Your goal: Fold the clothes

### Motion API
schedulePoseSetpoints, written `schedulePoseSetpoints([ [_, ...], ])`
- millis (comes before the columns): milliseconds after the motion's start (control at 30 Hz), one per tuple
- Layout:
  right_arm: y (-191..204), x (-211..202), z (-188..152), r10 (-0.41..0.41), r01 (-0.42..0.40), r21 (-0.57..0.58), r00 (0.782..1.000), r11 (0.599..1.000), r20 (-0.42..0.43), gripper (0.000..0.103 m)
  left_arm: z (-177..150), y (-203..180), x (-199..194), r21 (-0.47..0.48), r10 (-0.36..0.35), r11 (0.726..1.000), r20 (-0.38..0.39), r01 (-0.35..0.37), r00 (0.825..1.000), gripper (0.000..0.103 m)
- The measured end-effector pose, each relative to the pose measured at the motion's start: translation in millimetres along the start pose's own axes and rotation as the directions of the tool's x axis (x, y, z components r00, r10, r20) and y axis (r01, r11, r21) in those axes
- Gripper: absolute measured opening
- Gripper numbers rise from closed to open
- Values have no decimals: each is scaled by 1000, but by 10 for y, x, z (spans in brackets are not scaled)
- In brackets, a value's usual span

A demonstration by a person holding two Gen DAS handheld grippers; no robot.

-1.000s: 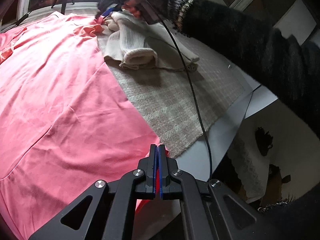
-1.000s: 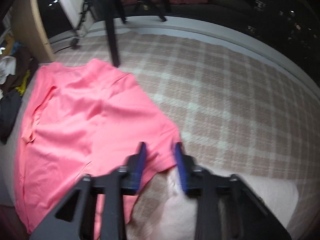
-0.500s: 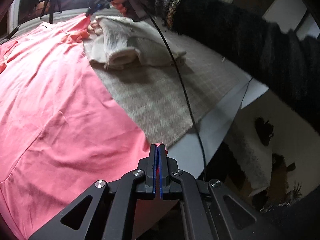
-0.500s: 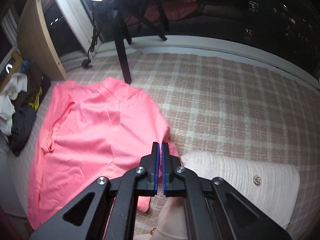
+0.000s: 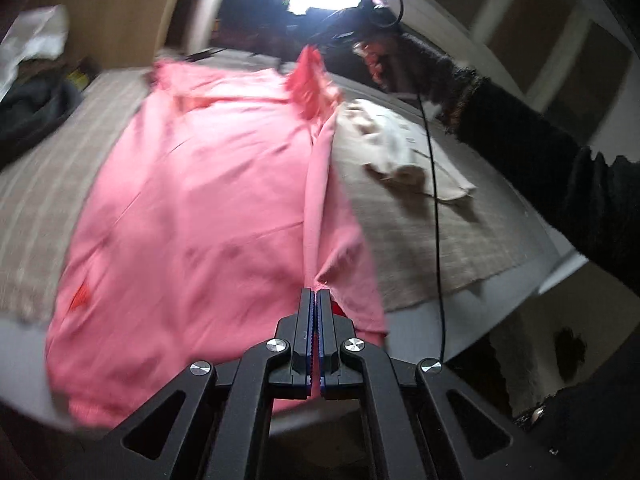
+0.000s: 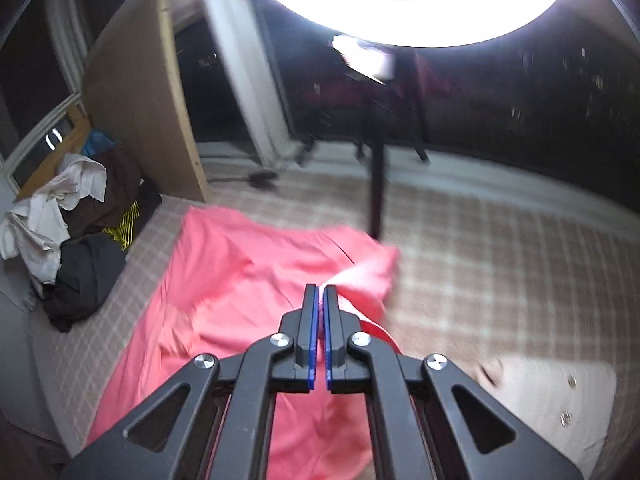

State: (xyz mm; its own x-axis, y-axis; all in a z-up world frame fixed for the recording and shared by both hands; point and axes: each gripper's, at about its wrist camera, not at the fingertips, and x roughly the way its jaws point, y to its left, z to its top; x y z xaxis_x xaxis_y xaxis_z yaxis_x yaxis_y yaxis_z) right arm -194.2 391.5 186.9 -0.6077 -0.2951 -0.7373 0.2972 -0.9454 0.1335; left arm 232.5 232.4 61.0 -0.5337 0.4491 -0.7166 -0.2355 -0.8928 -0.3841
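Observation:
A pink garment (image 5: 208, 200) lies spread on a plaid-covered bed (image 5: 440, 232). My left gripper (image 5: 317, 291) is shut on the garment's near right edge, and a taut fold runs from there up to the far corner. That far corner hangs lifted from my right gripper (image 5: 316, 46), held by a hand in a dark sleeve (image 5: 540, 152). In the right wrist view my right gripper (image 6: 321, 288) is shut on a pinch of the pink garment (image 6: 240, 292), raised off the bed.
A folded cream knit garment (image 5: 396, 148) (image 6: 560, 392) lies on the bed to the right. A heap of dark and white clothes (image 6: 76, 232) sits at the far left. A ring light (image 6: 420, 0) on a tripod (image 6: 376, 184) stands beyond the bed.
My right gripper closed on the pink garment's corner and lifted it. Both hands have swung the right edge up and towards the left; the views now face the ring light.

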Motion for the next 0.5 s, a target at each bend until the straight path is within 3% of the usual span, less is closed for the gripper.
schedulePoseSetpoints([
  [300, 1097, 643, 221, 57, -62, -123, 997, 990, -43, 2, -272, 222, -135, -70, 69, 995, 11, -68, 998, 1],
  [400, 1231, 941, 235, -14, 0, -154, 996, 988, -87, 2, -327, 274, -129, -81, 80, 993, -1, -80, 997, 1],
  [500, 1322, 1229, 189, -56, 19, -183, 978, 983, -200, 3, -361, 312, -62, -104, 73, 992, -27, -75, 997, 1],
])
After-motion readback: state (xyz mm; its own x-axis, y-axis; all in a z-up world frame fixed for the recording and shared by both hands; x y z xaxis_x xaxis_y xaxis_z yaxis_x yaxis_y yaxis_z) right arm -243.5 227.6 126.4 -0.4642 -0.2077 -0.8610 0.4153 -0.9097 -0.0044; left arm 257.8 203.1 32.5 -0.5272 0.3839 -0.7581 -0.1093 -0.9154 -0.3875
